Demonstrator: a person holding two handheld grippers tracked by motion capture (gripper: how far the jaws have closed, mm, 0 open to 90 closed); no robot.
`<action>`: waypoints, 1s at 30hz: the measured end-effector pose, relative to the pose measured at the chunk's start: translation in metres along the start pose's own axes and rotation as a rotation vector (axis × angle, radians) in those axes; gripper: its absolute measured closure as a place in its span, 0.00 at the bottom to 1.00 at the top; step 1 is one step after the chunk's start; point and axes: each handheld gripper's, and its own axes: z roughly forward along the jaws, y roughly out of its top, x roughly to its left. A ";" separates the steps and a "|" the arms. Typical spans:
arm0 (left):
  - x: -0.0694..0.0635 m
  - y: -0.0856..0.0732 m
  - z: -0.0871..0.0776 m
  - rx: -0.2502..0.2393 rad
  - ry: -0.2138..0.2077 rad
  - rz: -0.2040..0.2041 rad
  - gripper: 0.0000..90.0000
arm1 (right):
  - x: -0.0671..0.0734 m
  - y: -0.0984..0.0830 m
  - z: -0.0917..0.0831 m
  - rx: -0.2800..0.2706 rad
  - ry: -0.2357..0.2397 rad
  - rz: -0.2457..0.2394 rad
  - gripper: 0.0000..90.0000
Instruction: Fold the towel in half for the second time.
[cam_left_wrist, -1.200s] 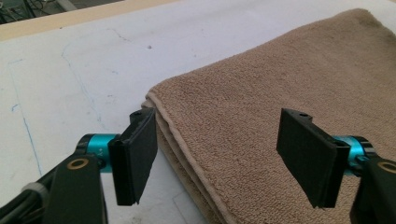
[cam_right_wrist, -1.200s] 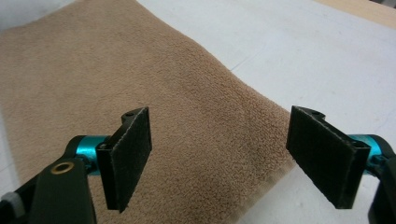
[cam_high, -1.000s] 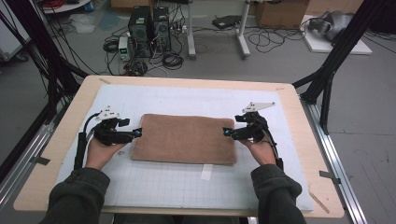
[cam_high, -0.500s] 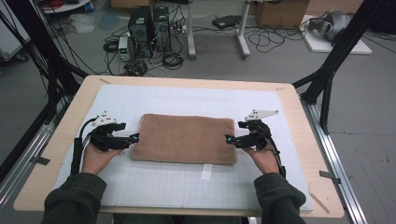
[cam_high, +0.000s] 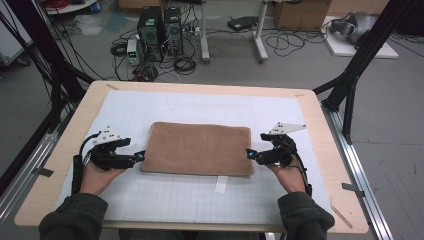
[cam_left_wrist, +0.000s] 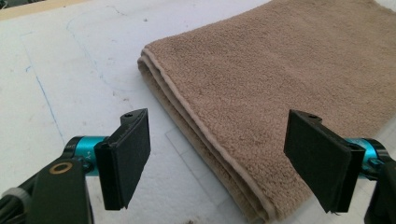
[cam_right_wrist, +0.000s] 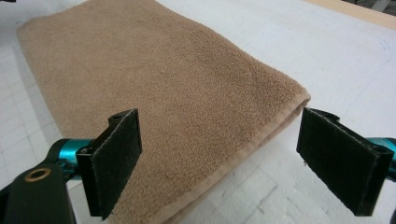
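Now the folded brown towel lay flat mid-tabletop, and the left tool and right tool, jaws just opened wide and empty, had drawn back off its short ends, suggesting the fold was finished

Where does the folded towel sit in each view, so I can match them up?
High view: towel at the centre of the white mat, between the two tools.
Left gripper view: it runs from the bottom centre to the upper right, layered edge facing the camera.
Right gripper view: it fills the upper left and centre.
Shared landmark: the mat's grid lines.
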 end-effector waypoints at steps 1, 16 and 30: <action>0.000 -0.001 -0.002 0.001 -0.006 0.001 0.26 | 0.001 -0.001 -0.001 -0.004 0.000 -0.002 0.14; -0.010 -0.021 -0.024 -0.019 -0.003 -0.006 0.22 | 0.013 -0.019 -0.028 -0.041 -0.012 -0.030 0.13; -0.020 -0.035 -0.045 -0.018 0.033 0.034 0.21 | 0.020 -0.048 -0.047 -0.054 -0.023 -0.005 0.13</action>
